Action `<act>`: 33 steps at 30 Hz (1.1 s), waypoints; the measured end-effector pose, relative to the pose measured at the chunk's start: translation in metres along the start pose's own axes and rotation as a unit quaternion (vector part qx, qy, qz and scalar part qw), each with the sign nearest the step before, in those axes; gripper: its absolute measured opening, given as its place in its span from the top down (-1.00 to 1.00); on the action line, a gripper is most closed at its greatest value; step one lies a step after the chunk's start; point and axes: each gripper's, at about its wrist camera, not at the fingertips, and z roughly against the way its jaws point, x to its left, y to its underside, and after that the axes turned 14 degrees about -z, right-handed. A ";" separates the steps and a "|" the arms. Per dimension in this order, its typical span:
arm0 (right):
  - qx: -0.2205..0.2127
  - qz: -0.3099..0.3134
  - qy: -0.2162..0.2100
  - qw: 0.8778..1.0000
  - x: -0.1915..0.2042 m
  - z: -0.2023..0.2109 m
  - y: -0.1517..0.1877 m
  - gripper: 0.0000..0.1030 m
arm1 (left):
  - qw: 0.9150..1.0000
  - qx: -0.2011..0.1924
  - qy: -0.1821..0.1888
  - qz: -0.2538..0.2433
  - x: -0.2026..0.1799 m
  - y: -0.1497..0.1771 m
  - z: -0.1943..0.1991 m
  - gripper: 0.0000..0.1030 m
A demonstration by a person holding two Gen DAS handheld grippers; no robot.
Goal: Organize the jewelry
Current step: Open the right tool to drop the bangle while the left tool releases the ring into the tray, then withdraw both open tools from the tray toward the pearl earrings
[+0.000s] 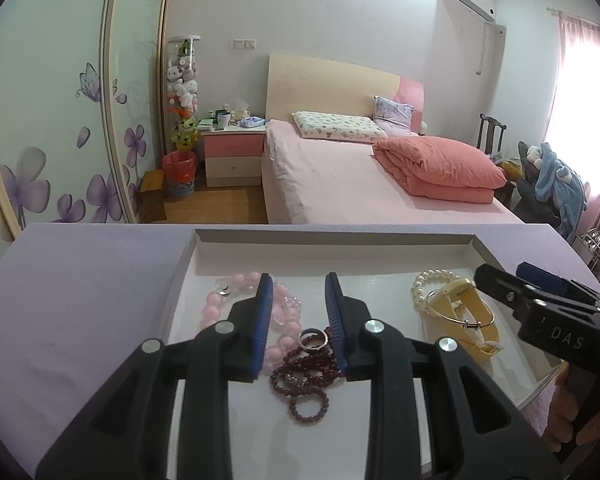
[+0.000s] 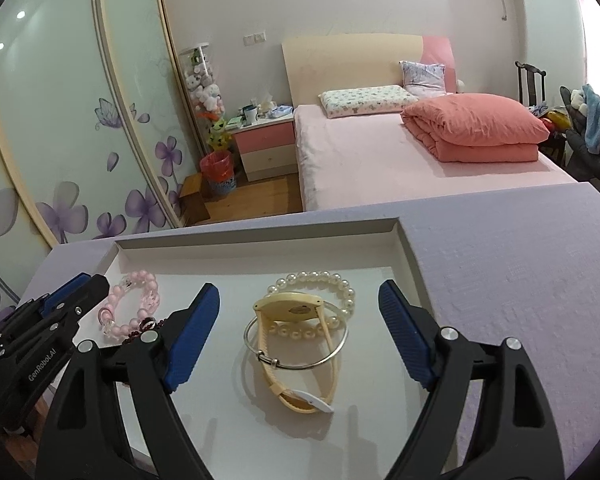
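With both grippers open and empty, the left gripper, low centre over the ring, risks snagging the tangled dark beads, while the right gripper may catch the bangle with the watch.

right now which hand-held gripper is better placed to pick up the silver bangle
Right. The right hand-held gripper has its jaws open wide, with the silver bangle lying straight ahead between its fingers. The left hand-held gripper sits over the dark red bead bracelet and ring, off to the side.
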 end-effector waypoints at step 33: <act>-0.018 0.053 -0.011 0.998 -0.023 0.109 0.080 -0.58 | 0.999 -0.034 -0.004 0.011 0.016 0.082 0.142 -0.15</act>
